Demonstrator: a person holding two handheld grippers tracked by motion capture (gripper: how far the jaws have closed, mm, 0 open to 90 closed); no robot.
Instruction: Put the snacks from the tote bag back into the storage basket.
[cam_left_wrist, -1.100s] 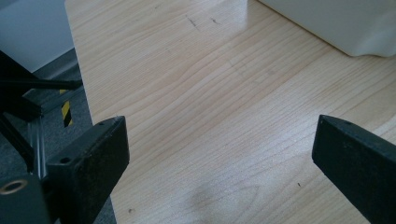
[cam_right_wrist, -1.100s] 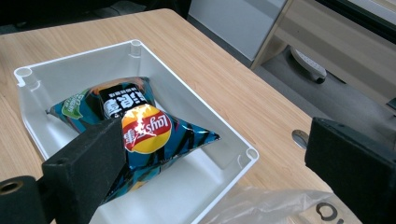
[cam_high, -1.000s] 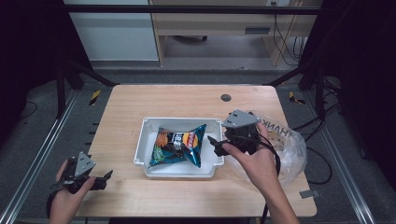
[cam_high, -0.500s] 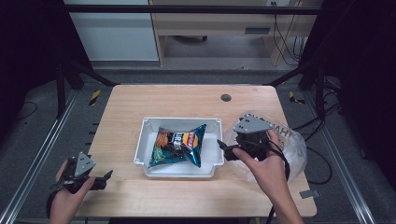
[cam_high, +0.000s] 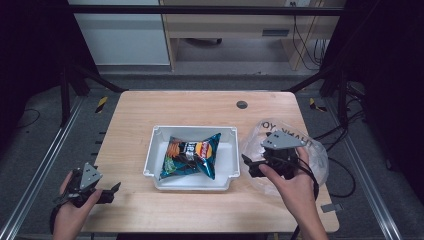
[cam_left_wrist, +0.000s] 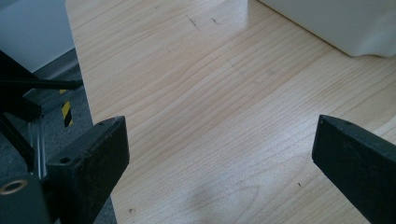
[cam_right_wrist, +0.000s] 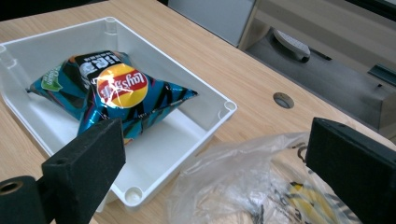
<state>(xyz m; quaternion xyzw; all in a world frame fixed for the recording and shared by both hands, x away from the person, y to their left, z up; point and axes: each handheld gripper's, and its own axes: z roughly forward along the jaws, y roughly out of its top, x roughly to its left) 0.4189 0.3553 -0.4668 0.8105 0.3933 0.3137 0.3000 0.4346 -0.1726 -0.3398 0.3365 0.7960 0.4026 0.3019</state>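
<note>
A blue bag of chips (cam_high: 192, 155) (cam_right_wrist: 116, 95) lies in a white tray (cam_high: 160, 137) (cam_right_wrist: 205, 91) at the middle of the wooden table. To the tray's right lies a clear plastic bag (cam_high: 315, 150) (cam_right_wrist: 252, 186) with items inside. My right gripper (cam_high: 248, 166) (cam_right_wrist: 212, 168) is held above that bag beside the tray's right wall, jaws open and nothing between them. My left gripper (cam_high: 112, 192) (cam_left_wrist: 219, 161) hovers low over bare wood at the table's front left corner, jaws open wide and holding nothing.
A round cable hole (cam_high: 242, 104) (cam_right_wrist: 283, 100) sits in the tabletop behind the tray. Metal frame rails (cam_high: 45, 165) run along both sides of the table. A small grey clip (cam_high: 332, 207) lies at the front right corner. A cabinet and desk stand beyond the far edge.
My right gripper has drawn back to the right, from over the tray's right edge to above the plastic bag. The left gripper has stayed put.
</note>
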